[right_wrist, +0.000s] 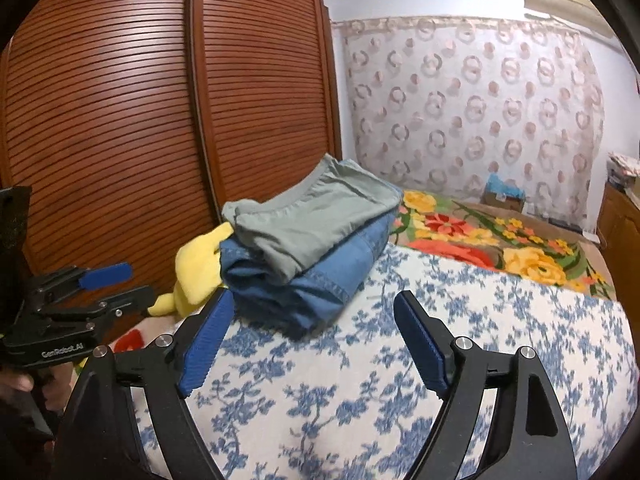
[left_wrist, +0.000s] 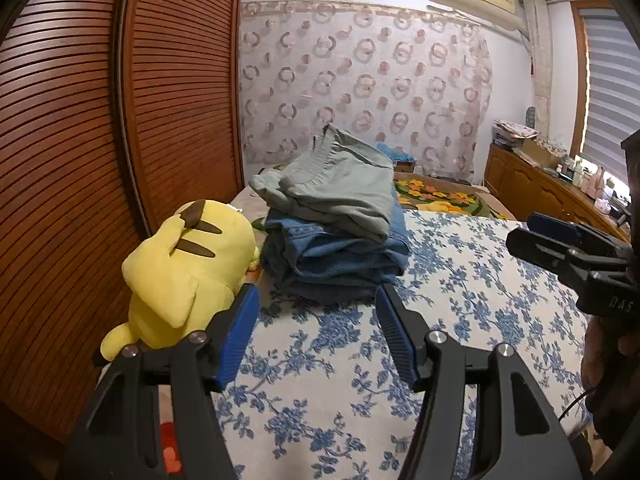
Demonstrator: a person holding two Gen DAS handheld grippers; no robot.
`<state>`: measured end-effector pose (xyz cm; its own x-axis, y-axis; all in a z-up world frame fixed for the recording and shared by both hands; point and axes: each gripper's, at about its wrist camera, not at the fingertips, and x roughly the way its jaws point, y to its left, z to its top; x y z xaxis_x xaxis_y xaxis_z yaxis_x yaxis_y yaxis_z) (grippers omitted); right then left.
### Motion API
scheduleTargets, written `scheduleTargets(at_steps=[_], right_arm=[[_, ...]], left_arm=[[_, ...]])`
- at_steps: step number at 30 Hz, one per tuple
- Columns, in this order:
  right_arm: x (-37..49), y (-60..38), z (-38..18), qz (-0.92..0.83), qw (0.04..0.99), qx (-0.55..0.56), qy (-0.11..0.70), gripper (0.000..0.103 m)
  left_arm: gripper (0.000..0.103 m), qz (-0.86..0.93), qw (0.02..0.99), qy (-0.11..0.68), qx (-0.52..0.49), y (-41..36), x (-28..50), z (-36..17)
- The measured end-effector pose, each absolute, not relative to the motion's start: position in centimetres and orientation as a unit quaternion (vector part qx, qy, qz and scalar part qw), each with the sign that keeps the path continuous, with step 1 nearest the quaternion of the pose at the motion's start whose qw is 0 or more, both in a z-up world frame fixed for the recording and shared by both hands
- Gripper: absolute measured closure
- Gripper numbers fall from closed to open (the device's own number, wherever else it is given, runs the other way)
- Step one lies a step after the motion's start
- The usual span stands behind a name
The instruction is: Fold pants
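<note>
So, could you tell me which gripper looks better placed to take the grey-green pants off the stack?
Probably left: the left gripper hangs open directly before the stack, grey-green pants centred; the right gripper sits off to the side.

Ahead of our left gripper (left_wrist: 316,300) we see soft matt grey-green cloth pants (left_wrist: 340,188) atop coarser blue denim jeans (left_wrist: 340,256), with a fuzzy yellow plush toy (left_wrist: 188,264) beside its left finger. Its matt black plastic arms carry ribbed blue pads (left_wrist: 240,336) and shiny metal pins. Under our right gripper (right_wrist: 314,304) lies printed matt bedsheet (right_wrist: 500,320); leftward, glossy slatted wood doors (right_wrist: 120,120).
</note>
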<state>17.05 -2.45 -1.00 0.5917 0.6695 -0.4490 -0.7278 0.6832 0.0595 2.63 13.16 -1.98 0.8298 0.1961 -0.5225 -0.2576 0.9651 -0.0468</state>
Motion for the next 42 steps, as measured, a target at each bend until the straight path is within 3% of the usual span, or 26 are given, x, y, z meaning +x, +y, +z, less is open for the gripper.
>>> scheduleTargets(at_steps=[7, 42], right_arm=[[15.8, -5.3, -1.7, 0.362, 0.899, -0.045, 0.245, 0.012], [11.1, -22.6, -1.0, 0.2, 0.952, -0.005, 0.231, 0.012]], left_arm=[[0.042, 0.102, 0.956, 0.272, -0.05, 10.9, 1.9, -2.2], [0.041, -0.031, 0.96, 0.277, 0.004, -4.7, 4.9, 0.3]])
